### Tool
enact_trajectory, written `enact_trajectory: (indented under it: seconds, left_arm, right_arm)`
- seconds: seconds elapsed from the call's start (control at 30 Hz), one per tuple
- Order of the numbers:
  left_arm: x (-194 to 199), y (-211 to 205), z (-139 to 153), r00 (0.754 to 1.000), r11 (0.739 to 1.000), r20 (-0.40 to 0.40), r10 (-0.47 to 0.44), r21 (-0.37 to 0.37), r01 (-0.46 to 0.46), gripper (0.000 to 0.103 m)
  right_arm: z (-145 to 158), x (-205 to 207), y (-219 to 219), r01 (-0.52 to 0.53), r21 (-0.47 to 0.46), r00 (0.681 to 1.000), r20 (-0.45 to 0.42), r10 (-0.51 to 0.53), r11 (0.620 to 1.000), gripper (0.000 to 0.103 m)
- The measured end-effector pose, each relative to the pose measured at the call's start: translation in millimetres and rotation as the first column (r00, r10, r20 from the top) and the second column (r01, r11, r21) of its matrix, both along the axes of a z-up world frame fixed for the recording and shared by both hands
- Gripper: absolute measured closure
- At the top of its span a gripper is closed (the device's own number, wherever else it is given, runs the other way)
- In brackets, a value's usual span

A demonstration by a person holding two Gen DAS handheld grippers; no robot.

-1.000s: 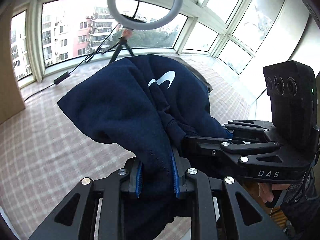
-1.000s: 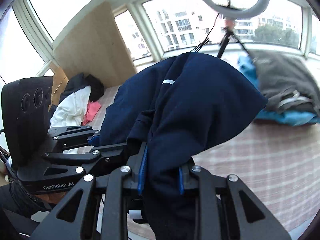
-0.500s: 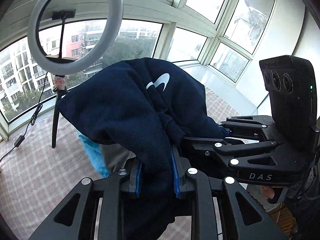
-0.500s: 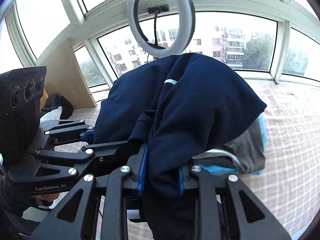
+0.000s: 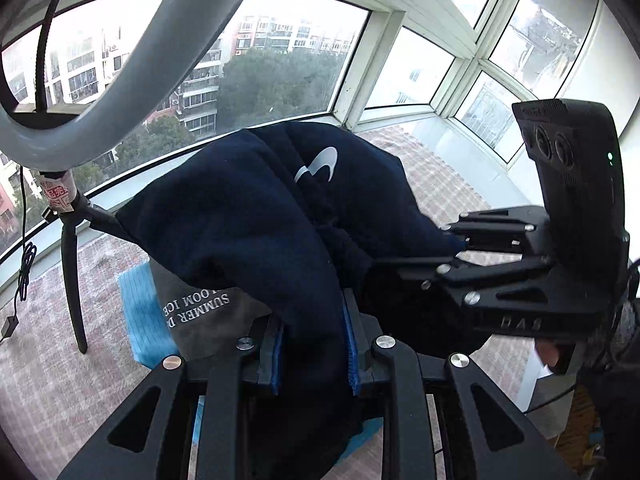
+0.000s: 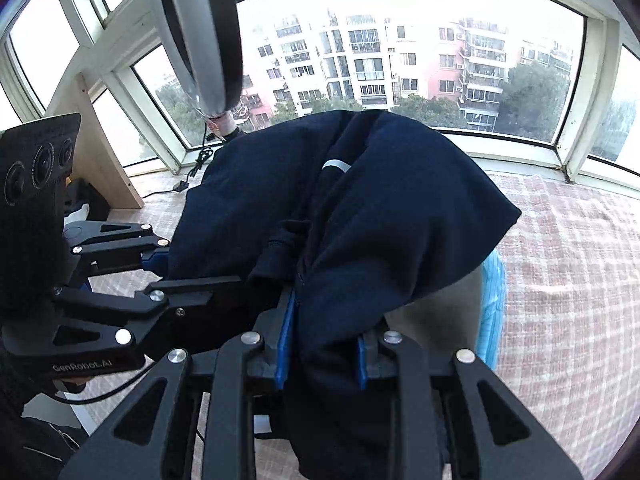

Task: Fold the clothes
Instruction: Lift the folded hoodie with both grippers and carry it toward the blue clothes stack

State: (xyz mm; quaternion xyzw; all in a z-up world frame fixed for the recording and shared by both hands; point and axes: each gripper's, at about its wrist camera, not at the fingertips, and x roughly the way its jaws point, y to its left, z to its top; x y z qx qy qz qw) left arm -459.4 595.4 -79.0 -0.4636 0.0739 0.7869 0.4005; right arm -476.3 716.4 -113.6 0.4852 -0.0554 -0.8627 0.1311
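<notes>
My left gripper (image 5: 314, 350) pinches a bunched fold of the navy hoodie (image 5: 256, 216) btwn its blue pads, and my right gripper (image 6: 322, 344) is clamped on the same hoodie (image 6: 400, 208) w/ cloth filling the gap. The hoodie hangs humped over both, held up above a grey tee (image 5: 208, 312) on a blue garment (image 5: 140, 312) at 8 o'clock in the left view. Ring light (image 5: 132, 68) at 11 o'clock; the right gripper's far pad is prob. buried in cloth.

ring light (image 5: 132, 68), tripod (image 5: 74, 280), checked cloth (image 6: 568, 280)
</notes>
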Motion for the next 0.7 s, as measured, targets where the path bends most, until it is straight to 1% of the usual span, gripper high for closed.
enact_trajectory:
  seconds: [0.03, 0.1, 0.13, 0.17, 0.2, 0.27, 0.33, 0.4, 0.5, 0.57, 0.6, 0.67, 0.7]
  left_arm:
    - [-3, -6, -10, 1.0, 1.0, -0.003, 0.001, -0.029, -0.001, 0.081]
    - [-13, -24, -35, 0.999, 0.997, 0.037, 0.035, -0.068, -0.032, 0.08]
    - [-16, -32, -42, 0.995, 0.998, 0.085, 0.045, -0.04, -0.042, 0.079]
    - [-20, -40, -49, 0.989, 0.999, 0.134, 0.054, -0.013, -0.053, 0.079]
    - [-22, -46, -53, 0.984, 0.998, 0.17, 0.057, 0.009, -0.059, 0.079]
    - [-18, -49, -46, 0.988, 0.999, 0.152, 0.031, 0.012, -0.033, 0.077]
    - [-14, -54, -35, 0.991, 1.0, 0.13, 0.007, 0.017, -0.009, 0.077]
    - [-12, -67, -17, 0.996, 1.0, 0.092, 0.008, 0.024, -0.01, 0.077]
    - [-9, -77, 4, 0.999, 0.999, 0.031, 0.029, 0.037, -0.03, 0.077]
    - [-10, -69, 12, 0.999, 0.999, -0.016, 0.029, 0.036, -0.028, 0.077]
    - [-7, -64, 13, 0.999, 0.999, -0.028, 0.022, 0.031, -0.021, 0.077]
    - [-3, -50, 6, 1.0, 0.999, 0.001, -0.022, 0.038, 0.022, 0.077]
    - [-3, -42, 2, 0.999, 0.999, 0.006, -0.036, 0.021, 0.036, 0.077]
  right_arm:
    - [-7, -7, 4, -0.006, 0.007, 1.0, 0.018, 0.006, 1.0, 0.079]
    - [-29, -15, 31, 0.011, -0.012, 0.997, 0.071, -0.01, 1.0, 0.079]
    - [-41, -18, 45, 0.038, -0.032, 0.995, 0.098, -0.034, 0.999, 0.076]
    - [-51, -20, 58, 0.054, -0.084, 0.992, 0.122, -0.043, 0.995, 0.074]
    - [-55, -20, 63, 0.053, -0.134, 0.991, 0.132, -0.035, 0.99, 0.074]
    - [-60, -21, 71, 0.049, -0.222, 0.989, 0.146, -0.016, 0.974, 0.072]
    - [-49, -16, 67, 0.006, -0.215, 0.993, 0.113, 0.019, 0.977, 0.07]
    - [-35, -9, 75, -0.01, -0.248, 0.996, 0.08, 0.031, 0.969, 0.07]
    - [-16, -3, 108, 0.028, -0.37, 0.999, 0.025, -0.02, 0.929, 0.066]
    - [-14, -12, 129, 0.094, -0.414, 0.995, 0.012, -0.098, 0.905, 0.066]
    - [-16, -20, 133, 0.114, -0.409, 0.993, 0.014, -0.119, 0.905, 0.066]
    - [-23, -44, 129, 0.15, -0.381, 0.988, 0.026, -0.152, 0.912, 0.066]
    - [-28, -53, 129, 0.158, -0.363, 0.987, 0.034, -0.156, 0.918, 0.066]
